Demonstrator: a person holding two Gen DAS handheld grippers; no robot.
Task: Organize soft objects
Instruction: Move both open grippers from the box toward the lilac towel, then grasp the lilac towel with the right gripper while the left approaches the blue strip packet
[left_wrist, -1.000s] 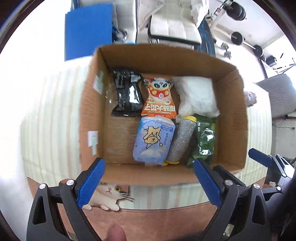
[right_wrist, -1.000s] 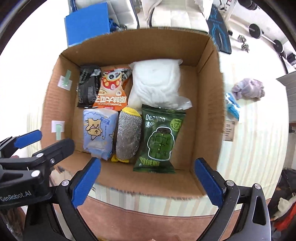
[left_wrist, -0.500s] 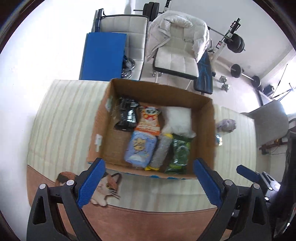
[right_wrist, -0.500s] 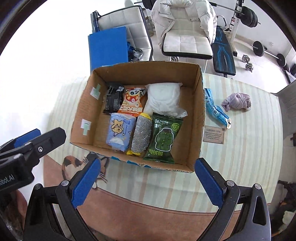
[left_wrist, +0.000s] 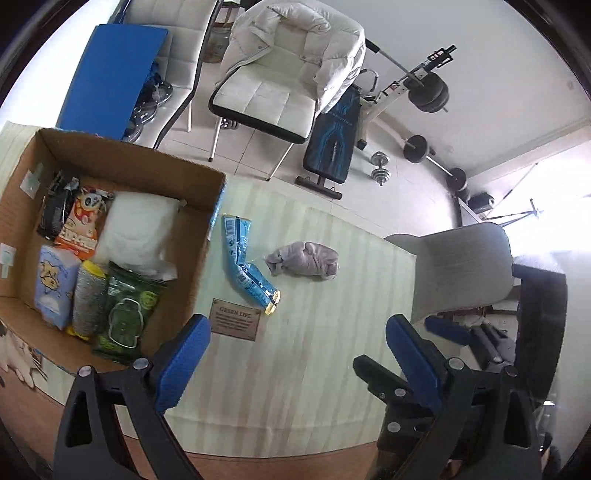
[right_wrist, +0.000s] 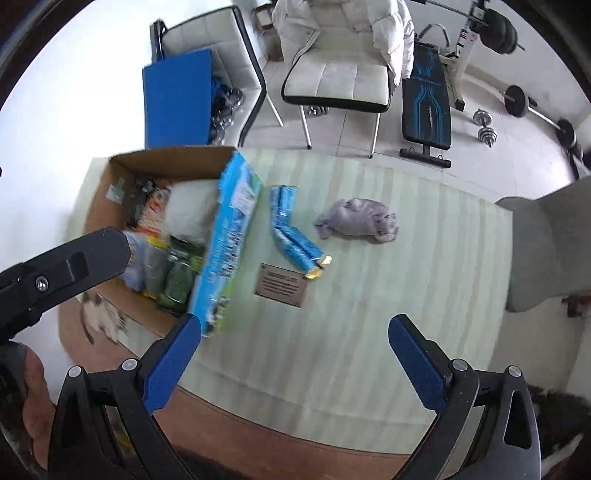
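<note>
Both grippers — left gripper (left_wrist: 297, 354) and right gripper (right_wrist: 293, 363) — hang with fingers spread wide, holding nothing, above the striped tablecloth (left_wrist: 332, 350). Just ahead lies a brown plaque (left_wrist: 235, 324) reading "GREEN LIFE", touching a bent blue packet (left_wrist: 245, 267); a crumpled grey cloth (left_wrist: 304, 259) sits beside it. Left of these, the cardboard box (left_wrist: 201, 258) holds six packed items. Compared with half a second ago, both cameras have swung right, off the box.
</note>
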